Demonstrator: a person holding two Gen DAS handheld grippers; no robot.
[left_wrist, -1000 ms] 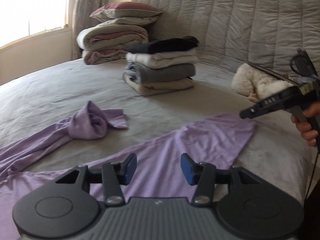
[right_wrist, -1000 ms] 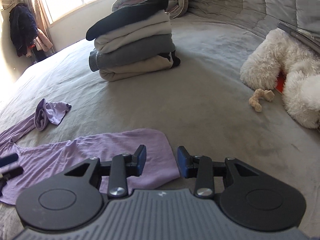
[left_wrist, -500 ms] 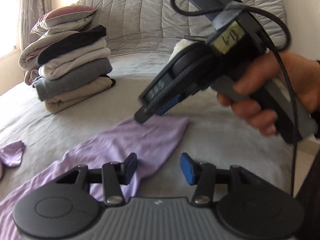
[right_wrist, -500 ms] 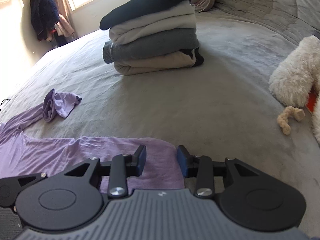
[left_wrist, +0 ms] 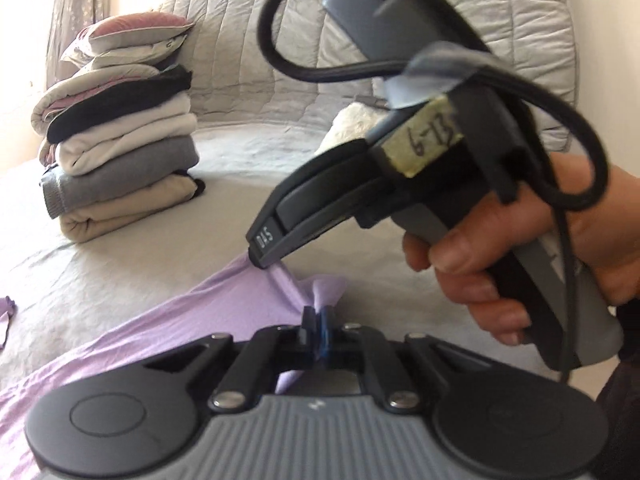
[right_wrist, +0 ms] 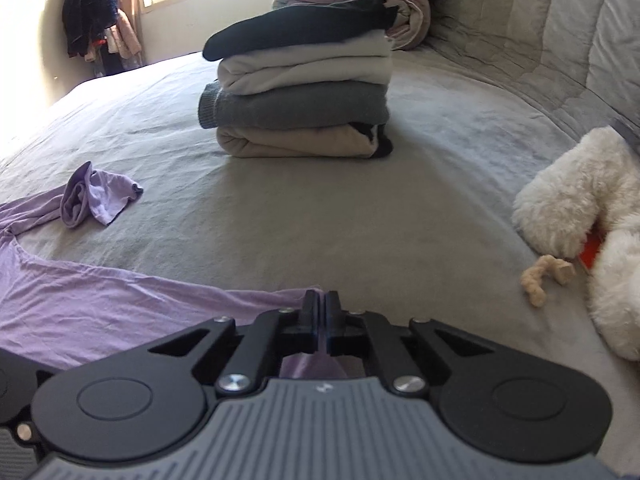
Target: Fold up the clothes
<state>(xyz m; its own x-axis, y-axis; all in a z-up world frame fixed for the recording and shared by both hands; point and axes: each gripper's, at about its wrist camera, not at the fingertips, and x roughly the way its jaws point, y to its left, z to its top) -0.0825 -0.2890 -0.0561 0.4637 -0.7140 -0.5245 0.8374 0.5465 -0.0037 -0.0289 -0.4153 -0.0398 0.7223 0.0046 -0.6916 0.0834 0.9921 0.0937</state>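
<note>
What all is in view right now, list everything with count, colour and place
lilac garment: one, spread on the bed's near side, hem pinched by both grippers
stack of folded clothes: one, black, white, grey and beige layers, mid-bed
folded duvet: one, grey and pink, behind the stack
pillows: two, mauve and grey, on the duvet
plush toy: one, white, bed's right side
knotted chew toy: one, beige, beside the plush
hanging clothes: dark and pink, room corner
bed: one, grey cover, quilted headboard
left gripper: shut on the hem
right gripper: shut on the hem
hand: one, holding the right gripper's handle
</note>
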